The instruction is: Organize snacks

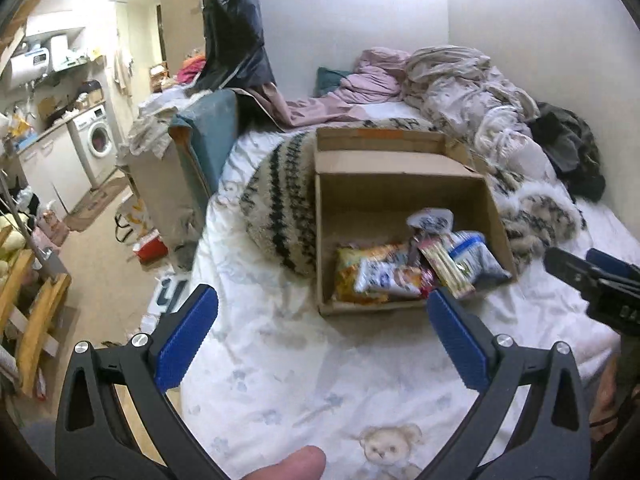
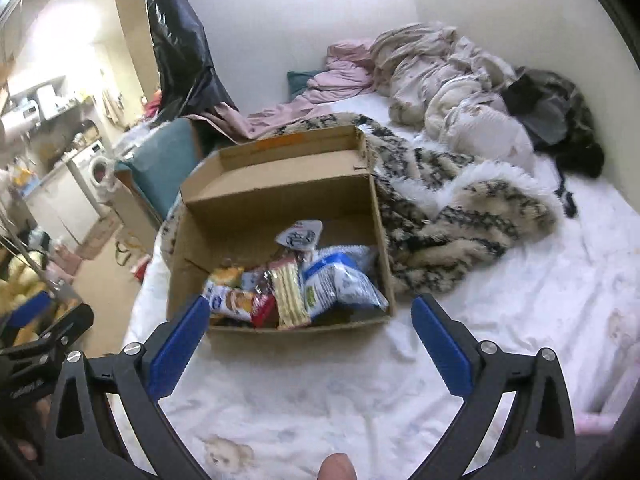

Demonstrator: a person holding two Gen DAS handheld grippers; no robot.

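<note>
So the cardboard box (image 1: pixel 400 196) is sitting on the bed (image 1: pixel 280 360), lid flap thrown back toward the wall at 12 o'clock, and the snack packets (image 1: pixel 416 268) are all heaped in the near half of it, crowding the front wall around 6 o'clock. A blue-and-white bag (image 2: pixel 340 280) lies toward the 3 o'clock side, a yellow-orange packet (image 1: pixel 360 276) toward 9 o'clock, and a long pale striped pack (image 2: pixel 290 296) leans between them.

Both grippers hover over the white sheet just short of the box. The left gripper (image 1: pixel 322 336) has its blue pads spread wide with nothing between them, and the right gripper (image 2: pixel 310 340) is the same, jaws released and empty (a fingertip shows at the bottom edge of each view).

A fuzzy black-and-cream blanket (image 2: pixel 460 216) bunches up against the box, from 3 o'clock round behind it.
</note>
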